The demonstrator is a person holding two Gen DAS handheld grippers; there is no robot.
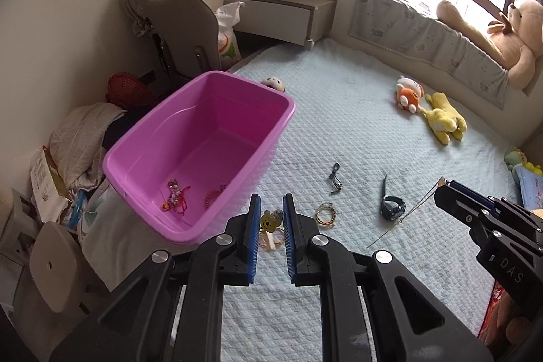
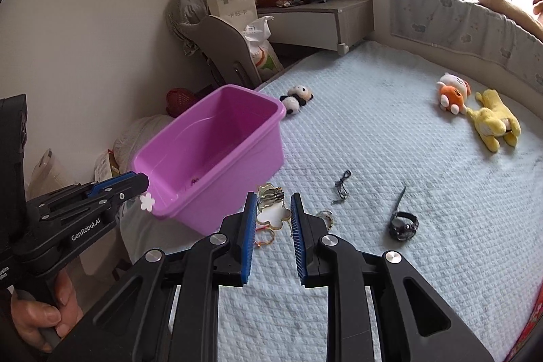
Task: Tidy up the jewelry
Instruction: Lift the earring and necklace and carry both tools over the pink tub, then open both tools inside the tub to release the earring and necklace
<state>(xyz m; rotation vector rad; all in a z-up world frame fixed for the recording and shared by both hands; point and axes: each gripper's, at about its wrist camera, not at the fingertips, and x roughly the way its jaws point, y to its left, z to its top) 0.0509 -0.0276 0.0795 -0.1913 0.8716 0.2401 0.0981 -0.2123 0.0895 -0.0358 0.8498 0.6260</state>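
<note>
A purple bin (image 1: 217,124) sits at the bed's left edge, with red and beaded bracelets (image 1: 174,195) inside; it also shows in the right wrist view (image 2: 217,138). My left gripper (image 1: 271,219) is open above a yellow charm hair clip (image 1: 268,221). In the right wrist view it (image 2: 144,189) appears nearly shut by a white flower piece (image 2: 147,202). My right gripper (image 2: 273,212) is open over a flower-shaped clip (image 2: 271,214). In the left wrist view it (image 1: 444,184) pinches a thin string necklace (image 1: 407,212).
On the light blue bed lie a black watch (image 1: 392,206), a black cord (image 1: 334,178), a bead bracelet (image 1: 325,214), red-orange rings (image 2: 264,234), and plush toys (image 1: 441,119). A panda toy (image 2: 297,99) lies behind the bin. Clutter and a chair (image 1: 183,33) stand left.
</note>
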